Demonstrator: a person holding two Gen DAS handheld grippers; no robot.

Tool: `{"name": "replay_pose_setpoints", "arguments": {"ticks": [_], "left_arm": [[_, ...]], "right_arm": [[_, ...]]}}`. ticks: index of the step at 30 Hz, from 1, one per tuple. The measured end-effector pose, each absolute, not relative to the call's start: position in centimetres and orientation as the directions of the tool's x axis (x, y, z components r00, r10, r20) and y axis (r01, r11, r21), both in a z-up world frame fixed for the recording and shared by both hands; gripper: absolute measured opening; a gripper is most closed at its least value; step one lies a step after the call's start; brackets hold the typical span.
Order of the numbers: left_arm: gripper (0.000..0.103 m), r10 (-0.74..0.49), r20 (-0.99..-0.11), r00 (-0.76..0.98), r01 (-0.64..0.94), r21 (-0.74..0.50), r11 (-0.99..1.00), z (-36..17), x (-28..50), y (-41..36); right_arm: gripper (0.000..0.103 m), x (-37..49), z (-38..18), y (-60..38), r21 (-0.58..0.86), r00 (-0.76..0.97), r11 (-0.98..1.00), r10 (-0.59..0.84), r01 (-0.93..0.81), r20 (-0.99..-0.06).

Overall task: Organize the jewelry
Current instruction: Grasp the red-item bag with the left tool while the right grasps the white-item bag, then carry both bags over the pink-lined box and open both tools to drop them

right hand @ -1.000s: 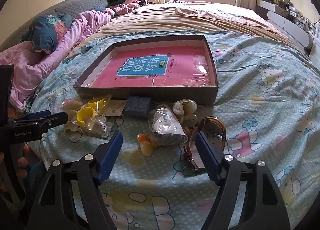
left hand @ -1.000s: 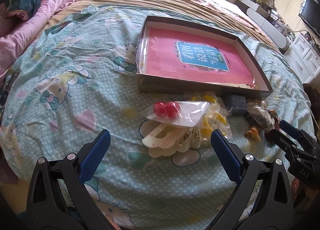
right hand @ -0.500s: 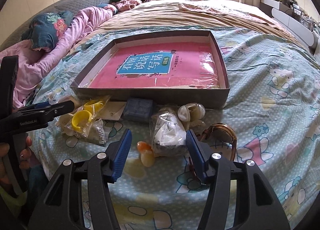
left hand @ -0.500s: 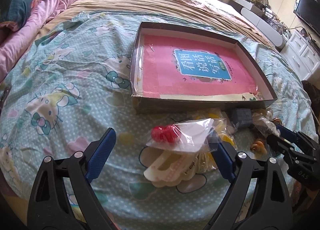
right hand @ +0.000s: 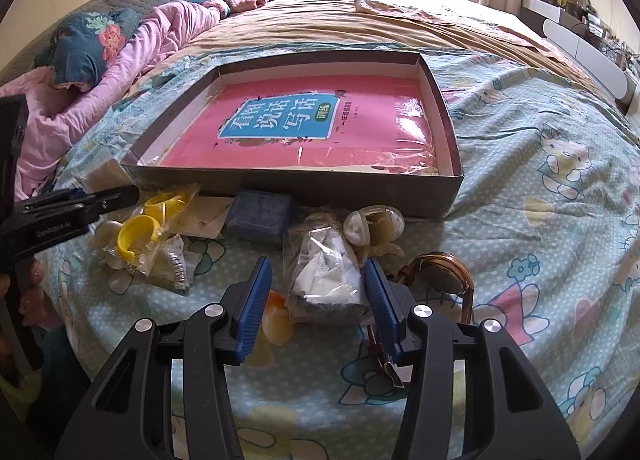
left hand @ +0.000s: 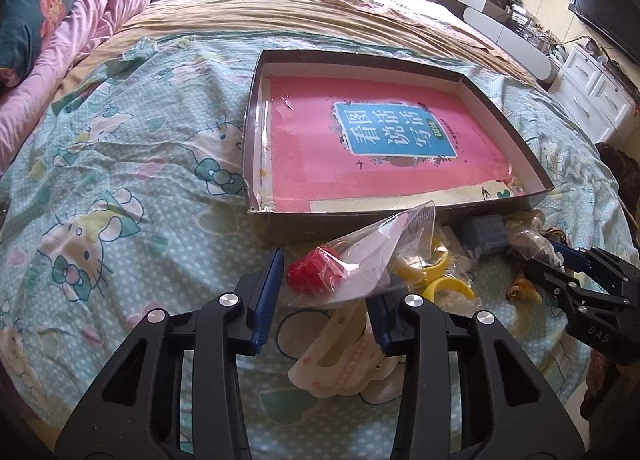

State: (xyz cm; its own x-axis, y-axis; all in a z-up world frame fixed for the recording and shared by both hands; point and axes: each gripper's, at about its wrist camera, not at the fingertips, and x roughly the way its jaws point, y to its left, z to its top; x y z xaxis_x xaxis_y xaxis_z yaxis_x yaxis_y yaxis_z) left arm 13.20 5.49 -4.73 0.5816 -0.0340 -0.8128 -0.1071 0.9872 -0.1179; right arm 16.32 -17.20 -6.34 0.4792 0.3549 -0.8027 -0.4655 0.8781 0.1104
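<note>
1. The jewelry lies in a loose heap on the bedspread (right hand: 540, 220), right against the near wall of a shallow cardboard box (right hand: 448, 148). It sits just ahead of both hand-held grippers.
2. The left gripper (left hand: 324, 292) has its two blue pads either side of a clear bag holding something red (left hand: 320, 274). The pads look close to the plastic, but whether they are pinching it cannot be told. The bag's top corner stands up, which suggests it is being squeezed or lifted.
3. The right gripper (right hand: 316, 298) is parted around a second clear bag with white contents (right hand: 324, 276). The pads flank the bag with slim gaps showing, so it appears to be closing in for a grab, not gripping.
4. Judging by the task, each hand is taking one bag so that both can go into the box beyond.
5. Count of other pieces, seen from the right gripper: two yellow rings (right hand: 138, 238) inside crinkled plastic, ahead and to the left; one small dark blue case (right hand: 260, 214) straight ahead, touching the box wall; one cream hair claw (right hand: 374, 226) ahead and slightly right; one brown-strapped watch (right hand: 444, 276) just right of the right pad; one orange-and-cream trinket (right hand: 276, 318) beside the left pad.
6. Under the left gripper lies one pale pink hair clip (left hand: 340, 360).
7. The box holds only one pink book (right hand: 304, 128), so no jewelry is sorted yet.
</note>
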Motion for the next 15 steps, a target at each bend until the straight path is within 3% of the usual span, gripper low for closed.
{"name": "replay_pose_setpoints", "arguments": {"ticks": [1,5,15], "left_arm": [[0.028,-0.035,-0.807,0.59,-0.105,-0.12,0.987,-4.6,13.1,5.6],[0.024,-0.044,-0.784,0.619,-0.097,-0.132,0.987,-3.6,12.6,5.7],[0.021,-0.079,-0.737,0.671,-0.097,-0.193,0.976,-0.9,11.1,6.9]], "right_arm": [[0.039,16.3,-6.4,-17.2,0.098,0.489,0.881,0.346,-0.463,-0.8],[0.033,16.1,-6.1,-17.4,0.096,0.499,0.88,0.351,-0.465,-0.792],[0.03,14.1,-2.8,-18.4,0.172,0.5,0.856,0.435,-0.487,-0.749]]}}
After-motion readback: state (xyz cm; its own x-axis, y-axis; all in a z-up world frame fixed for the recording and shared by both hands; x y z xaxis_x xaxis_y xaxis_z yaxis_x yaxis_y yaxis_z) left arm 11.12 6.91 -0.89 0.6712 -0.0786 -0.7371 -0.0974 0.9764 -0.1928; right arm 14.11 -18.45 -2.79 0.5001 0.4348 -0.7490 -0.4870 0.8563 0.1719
